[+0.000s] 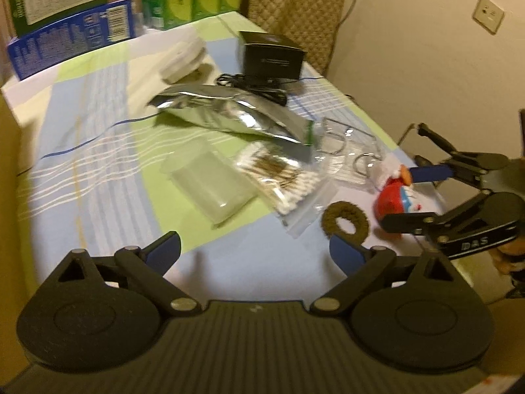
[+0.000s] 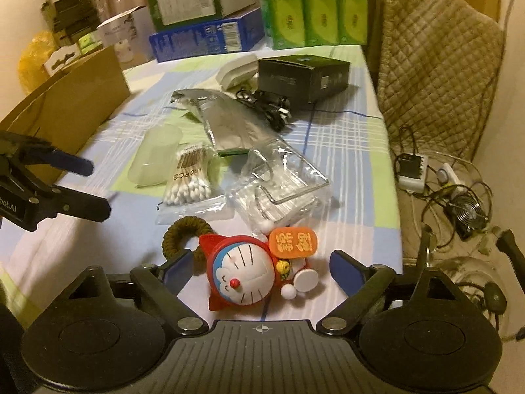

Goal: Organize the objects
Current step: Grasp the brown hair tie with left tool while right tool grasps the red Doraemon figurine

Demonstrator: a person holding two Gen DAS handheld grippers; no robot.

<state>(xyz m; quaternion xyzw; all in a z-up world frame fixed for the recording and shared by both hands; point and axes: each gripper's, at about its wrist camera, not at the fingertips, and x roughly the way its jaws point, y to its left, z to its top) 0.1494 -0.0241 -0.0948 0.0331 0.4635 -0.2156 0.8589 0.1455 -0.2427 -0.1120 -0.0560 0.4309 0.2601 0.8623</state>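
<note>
A red, white and blue cat figure (image 2: 242, 279) lies on the checked tablecloth (image 2: 344, 151), between the fingers of my right gripper (image 2: 262, 262). That gripper is open, with a gap on both sides of the toy. A brown hair ring (image 2: 183, 229) lies just left of the toy. My left gripper (image 1: 256, 249) is open above bare cloth, short of a translucent plastic cup (image 1: 210, 184) and a bag of cotton swabs (image 1: 279, 177). In the left wrist view the right gripper (image 1: 407, 197) straddles the cat figure (image 1: 390, 200).
Behind these lie a silver foil pouch (image 1: 229, 111), a clear pack of metal hooks (image 2: 282, 180), a black cable (image 2: 272, 111), a black box (image 2: 305, 78) and a white item (image 2: 236, 69). A cardboard box (image 2: 65, 105) stands left. Blue and green cartons (image 2: 203, 36) line the back. The table edge (image 2: 393, 197) is right.
</note>
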